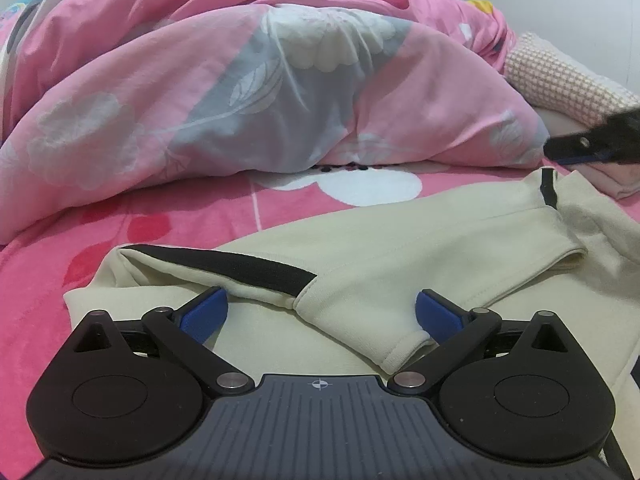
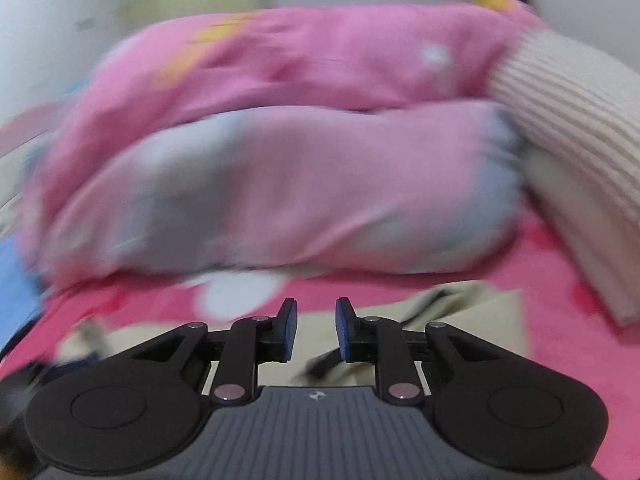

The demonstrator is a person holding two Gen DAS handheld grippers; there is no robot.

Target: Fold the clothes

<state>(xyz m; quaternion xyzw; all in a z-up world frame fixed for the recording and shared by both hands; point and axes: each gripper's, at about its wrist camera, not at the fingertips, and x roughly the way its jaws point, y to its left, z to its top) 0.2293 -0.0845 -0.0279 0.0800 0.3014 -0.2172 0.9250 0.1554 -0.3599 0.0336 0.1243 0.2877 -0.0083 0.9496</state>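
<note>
Left wrist view: the left gripper [image 1: 322, 312] hangs with fingers wide apart over the cream top [image 1: 400, 264], gripping nothing. The top lies on the pink bed [image 1: 160, 216], near the duvet [image 1: 200, 92], sleeves folded across the body. The right gripper [image 2: 316, 320] shows a narrow gap, empty. Judging by this, the sleeves are done; the body fold remains.

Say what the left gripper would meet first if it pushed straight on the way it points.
Most likely the cream garment: the left gripper has its jaws wide open just over the folded sleeve with the black stripe. Beyond lies the pink bedsheet, then the heaped duvet.
</note>
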